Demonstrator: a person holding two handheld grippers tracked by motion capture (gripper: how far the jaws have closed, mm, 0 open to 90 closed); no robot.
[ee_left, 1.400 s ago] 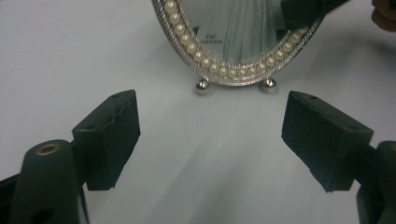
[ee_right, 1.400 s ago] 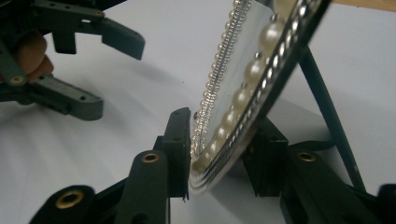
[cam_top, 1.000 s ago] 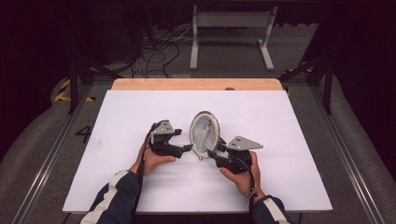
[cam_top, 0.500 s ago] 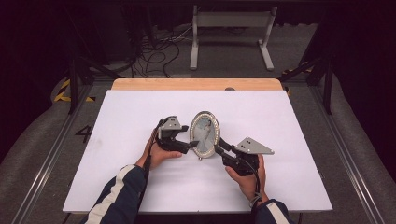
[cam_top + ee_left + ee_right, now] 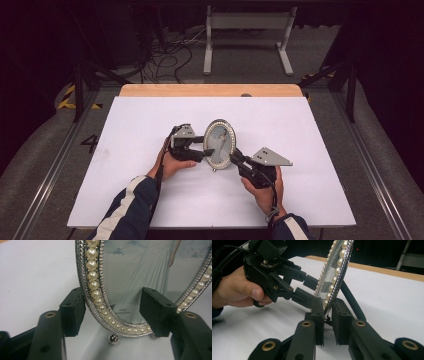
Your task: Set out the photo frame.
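Right gripper [image 5: 327, 312] nearest, jaws just closing, clamped on the oval pearl picture frame [image 5: 219, 144] lower rim, upright mid white table [image 5: 310, 130]. Left gripper [image 5: 112, 312] closing around the left rim, not yet pinching. Squeeze gently, avoid the glass.

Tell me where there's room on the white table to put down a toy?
The white table is bare along its far side below the wooden strip, and at both ends beyond each hand. It is crowded in the middle, where the left gripper and right gripper meet at the oval picture frame.
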